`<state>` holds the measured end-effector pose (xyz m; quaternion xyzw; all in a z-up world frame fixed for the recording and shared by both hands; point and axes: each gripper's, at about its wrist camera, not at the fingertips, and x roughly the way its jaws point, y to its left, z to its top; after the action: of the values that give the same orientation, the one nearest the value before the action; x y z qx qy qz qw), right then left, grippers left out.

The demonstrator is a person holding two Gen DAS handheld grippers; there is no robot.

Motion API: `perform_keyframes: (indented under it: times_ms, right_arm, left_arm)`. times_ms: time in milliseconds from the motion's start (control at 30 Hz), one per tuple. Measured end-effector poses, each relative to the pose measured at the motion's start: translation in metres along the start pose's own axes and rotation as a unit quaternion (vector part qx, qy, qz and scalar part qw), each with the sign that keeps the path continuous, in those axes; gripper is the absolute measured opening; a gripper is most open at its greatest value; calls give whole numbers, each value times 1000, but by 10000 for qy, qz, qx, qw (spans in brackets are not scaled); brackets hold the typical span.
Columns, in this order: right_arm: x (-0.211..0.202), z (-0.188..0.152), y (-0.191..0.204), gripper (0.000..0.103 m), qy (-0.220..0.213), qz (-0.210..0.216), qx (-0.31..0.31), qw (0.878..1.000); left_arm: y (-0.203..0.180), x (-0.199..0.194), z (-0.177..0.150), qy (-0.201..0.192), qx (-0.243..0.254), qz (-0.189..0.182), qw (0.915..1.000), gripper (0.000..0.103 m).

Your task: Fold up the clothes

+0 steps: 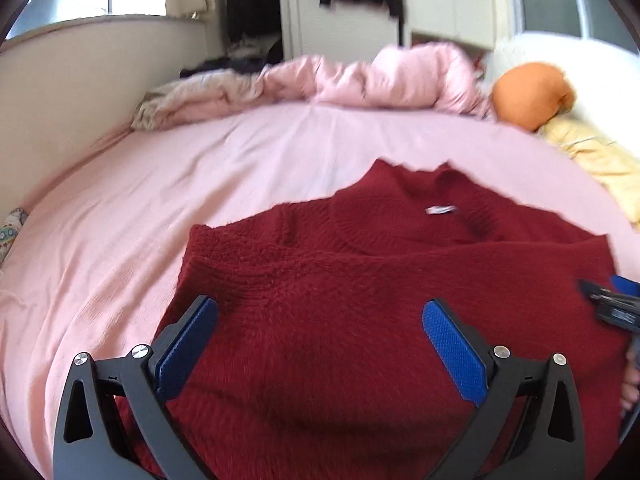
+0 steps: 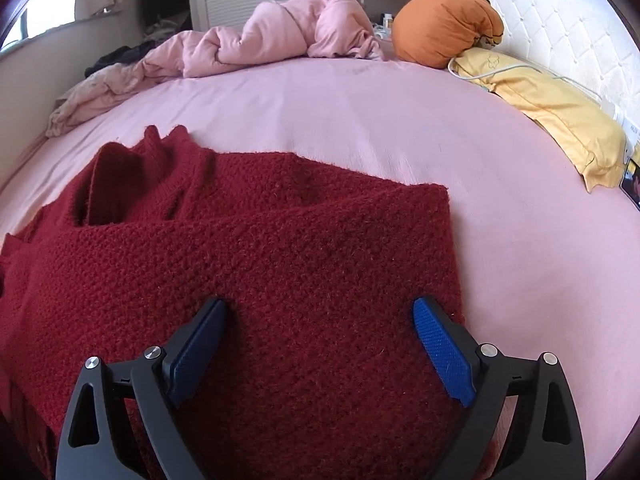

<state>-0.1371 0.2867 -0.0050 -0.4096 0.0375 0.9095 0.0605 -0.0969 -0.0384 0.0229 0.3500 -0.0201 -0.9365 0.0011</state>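
Lay under both wide-spread grippers, left gripper point(image 1: 320, 308) and right gripper point(image 2: 320, 306): red knit sweater point(image 2: 248, 264), nothing pinched, spread on pink bed sheet point(image 2: 360, 120). Pointed collar point(image 1: 432, 200) away, toward crumpled duvet point(image 2: 288, 36). Ran crosswise, folded sleeve edge ending squarely (bare sheet beyond, right side).

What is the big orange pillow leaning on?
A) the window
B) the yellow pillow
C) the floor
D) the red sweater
B: in the right wrist view the orange pillow rests against the yellow pillow at the head of the bed, far from the red sweater.
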Motion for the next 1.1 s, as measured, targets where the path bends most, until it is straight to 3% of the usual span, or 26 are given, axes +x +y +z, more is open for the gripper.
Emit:
perform_keyframes:
  times_ms: [67,200,367,433,467,533,600,633,733,900,1033,1100]
  right_arm:
    - [0,1,0,94,-3,1,-7,10000]
    - [2,0,-1,95,-18,-19,-22,10000]
    - [1,0,-2,95,-24,-18,-27,10000]
    - [-7,2,-1,95,-45,18,-43,10000]
    - [-13,3,0,89,-91,70,-49,9999]
    - [-46,0,3,87,-544,512,-45,9972]
    - [-71,-7,8,88,-842,820,-74,9930]
    - [-71,-14,14,89,-716,802,-156,9941]
    - [-32,-40,32,90,127,344,-512,9980]
    - [-30,-37,36,95,21,334,-514,9981]
    - [-33,-36,38,95,26,311,-516,9982]
    - [-54,-39,37,91,-85,518,-386,9979]
  left_arm:
    - [2,30,-17,846,79,-165,9962,103]
    - [8,43,-6,981,-118,-208,9949,103]
    - [9,32,-6,945,-124,-201,9952,103]
    - [12,11,-6,747,-235,22,9969,103]
    - [13,0,-7,635,-292,150,9974,103]
    - [11,-13,-19,502,-187,344,9980,103]
    - [14,-3,-39,753,-143,299,9966,103]
    - [18,8,-49,965,-218,152,9950,103]
    - [32,10,-45,976,-563,-130,9936,103]
    - [33,9,-46,990,-485,-80,9939,103]
    - [30,-17,-41,580,-738,21,9956,103]
    - [28,-37,-41,302,-849,13,9959,103]
